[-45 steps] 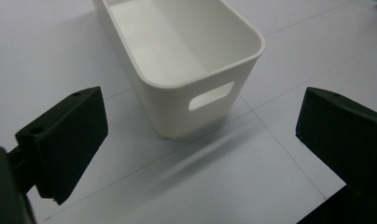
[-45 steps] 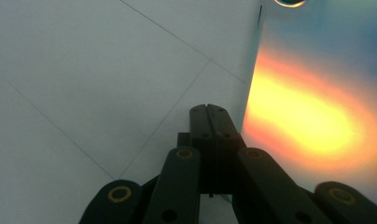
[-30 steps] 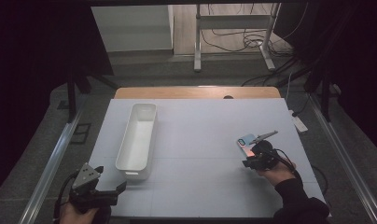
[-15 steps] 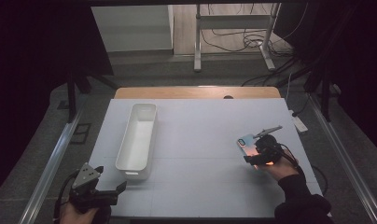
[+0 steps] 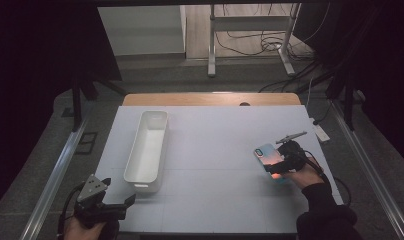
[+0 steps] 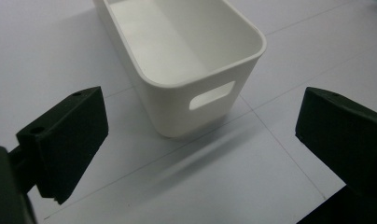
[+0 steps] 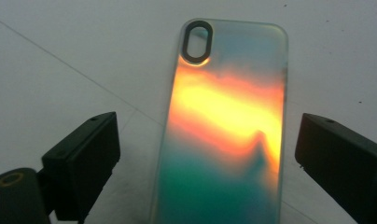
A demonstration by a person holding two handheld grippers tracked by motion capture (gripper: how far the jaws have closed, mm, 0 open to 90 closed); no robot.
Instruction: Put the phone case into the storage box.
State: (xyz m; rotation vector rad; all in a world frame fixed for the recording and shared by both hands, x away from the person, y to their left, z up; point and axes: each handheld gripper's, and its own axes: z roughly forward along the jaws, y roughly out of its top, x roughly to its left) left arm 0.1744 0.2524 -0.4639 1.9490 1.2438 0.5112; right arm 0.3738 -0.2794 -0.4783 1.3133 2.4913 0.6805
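Observation:
An iridescent phone case point(image 7: 228, 126) lies flat on the white table, camera cutout pointing away; orange and teal bands run across it. From above, the phone case point(image 5: 268, 159) sits at the table's right side. My right gripper point(image 7: 205, 154) is open, its jaws have just been opening, and the case lies between them without touching either pad. The right gripper point(image 5: 282, 165) is held by a hand in a dark sleeve. A long white bin point(image 5: 147, 150) stands empty at the left. My left gripper point(image 6: 200, 126) is open, facing the near end of the bin point(image 6: 186, 56).
The left gripper point(image 5: 122, 205) rests near the table's front left corner. A wooden strip point(image 5: 210, 98) borders the far edge of the table. A small white object point(image 5: 320, 132) lies just off the right edge. Metal rails run down both sides of the table.
My right hand and its gripper have shifted slightly to the right, and the phone case has shifted with them. The left gripper and the bin have not moved.

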